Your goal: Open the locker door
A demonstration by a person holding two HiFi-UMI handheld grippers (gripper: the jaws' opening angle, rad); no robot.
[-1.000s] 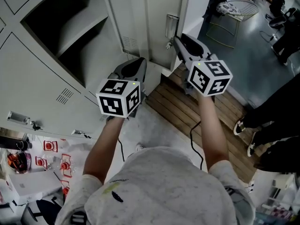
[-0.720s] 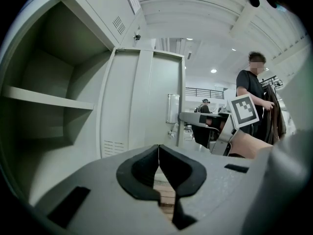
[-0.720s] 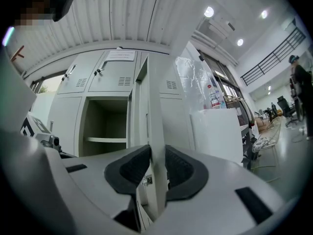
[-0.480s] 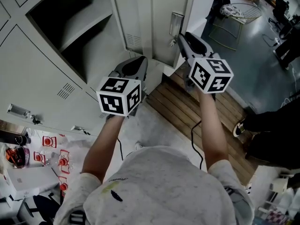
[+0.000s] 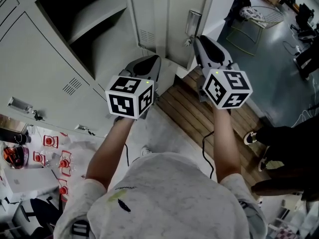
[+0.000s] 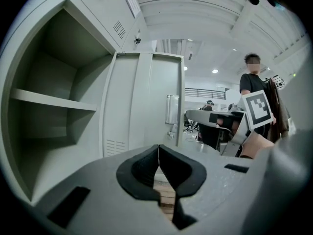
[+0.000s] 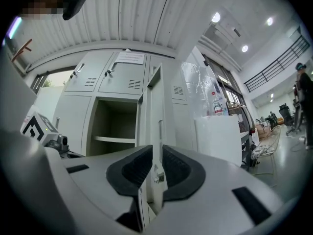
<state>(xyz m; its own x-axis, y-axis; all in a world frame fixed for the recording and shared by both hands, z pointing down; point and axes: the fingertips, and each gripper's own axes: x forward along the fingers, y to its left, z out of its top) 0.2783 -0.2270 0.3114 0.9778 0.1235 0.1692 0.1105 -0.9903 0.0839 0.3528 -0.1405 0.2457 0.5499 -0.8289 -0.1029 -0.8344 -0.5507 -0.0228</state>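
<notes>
The grey locker door (image 5: 174, 24) stands swung open beside its empty compartment (image 5: 94, 29) with one shelf. My right gripper (image 5: 197, 40) is at the door's free edge, just below the handle plate (image 5: 192, 21). In the right gripper view the door's edge (image 7: 155, 111) runs straight through the gap of the right gripper (image 7: 154, 155). Its jaws have just been closing and still stand apart, and no pad visibly presses on the door. My left gripper (image 5: 149, 63) hangs in front of the compartment, and in its own view the left gripper (image 6: 158, 153) is shut on nothing, facing the door (image 6: 142, 106).
More closed lockers (image 5: 40, 78) run to the left. A wooden slatted platform (image 5: 199, 113) lies under the lockers. A person's shoes (image 5: 249, 137) are at the right and a person (image 6: 254, 82) stands beyond. Red-printed packets (image 5: 50, 158) litter the lower left. A white cabinet (image 7: 220, 136) stands right of the door.
The head camera has shifted, so the lockers sit further right in the picture. My right gripper has edged slightly along the door's edge. The left gripper has stayed put.
</notes>
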